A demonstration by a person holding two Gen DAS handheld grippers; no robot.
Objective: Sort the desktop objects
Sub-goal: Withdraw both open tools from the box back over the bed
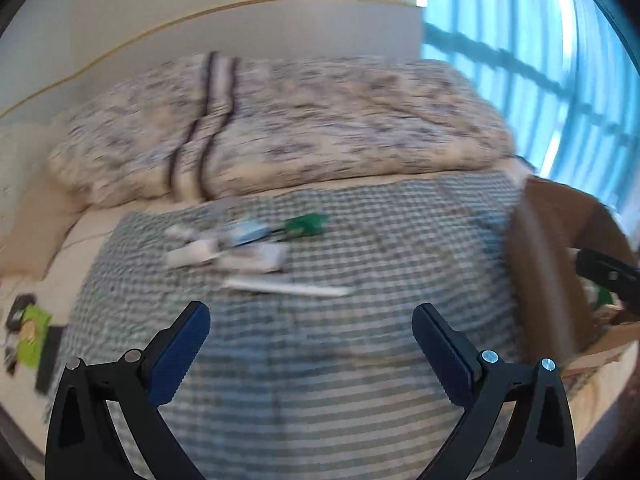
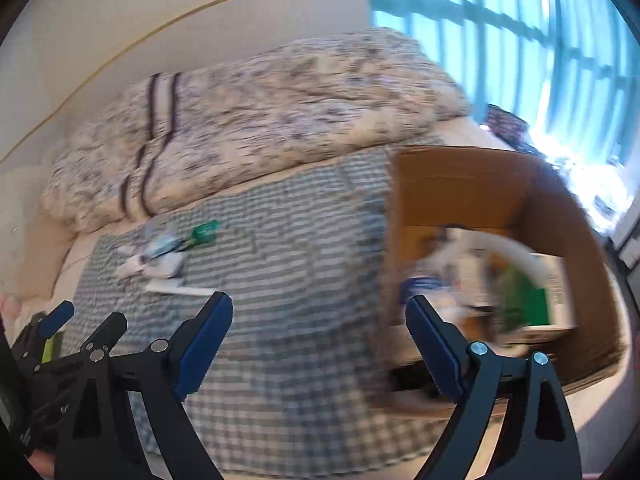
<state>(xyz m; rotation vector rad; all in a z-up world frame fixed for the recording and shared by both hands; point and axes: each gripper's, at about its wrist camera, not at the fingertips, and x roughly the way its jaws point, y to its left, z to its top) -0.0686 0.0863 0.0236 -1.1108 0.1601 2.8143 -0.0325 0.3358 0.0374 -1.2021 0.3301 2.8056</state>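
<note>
While both frames are smeared by motion blur, the jaws of the left gripper (image 1: 311, 322) are seen standing wide apart with nothing between them, and those of the right gripper (image 2: 319, 312) are likewise apart and empty.

All places below are given relative to the checked cloth (image 1: 280, 360).

Left gripper: only bare cloth is framed between the blue pads (image 1: 182, 354). The small pile of objects (image 1: 228, 246) lies on the cloth beyond the fingertips, well apart from them and slightly toward the left finger. In it a green-ended item (image 1: 306, 225), pale packets and a long white strip (image 1: 286, 286) nearest the fingers are made out; the items overlap and cannot be told apart further.

Right gripper: cloth is seen under the left finger, while the cardboard box (image 2: 460, 184), set at the cloth's right edge and already holding several items, is seen behind the right finger. The pile (image 2: 160, 260) lies far off to the left.

Risks, judged:
- Overlapping items; two could be pinched at once, or a neighbour dragged.
- The flat strip could be missed, and cloth gathered instead.
- With both grippers close together, a collision could be caused by a shared reach.
</note>
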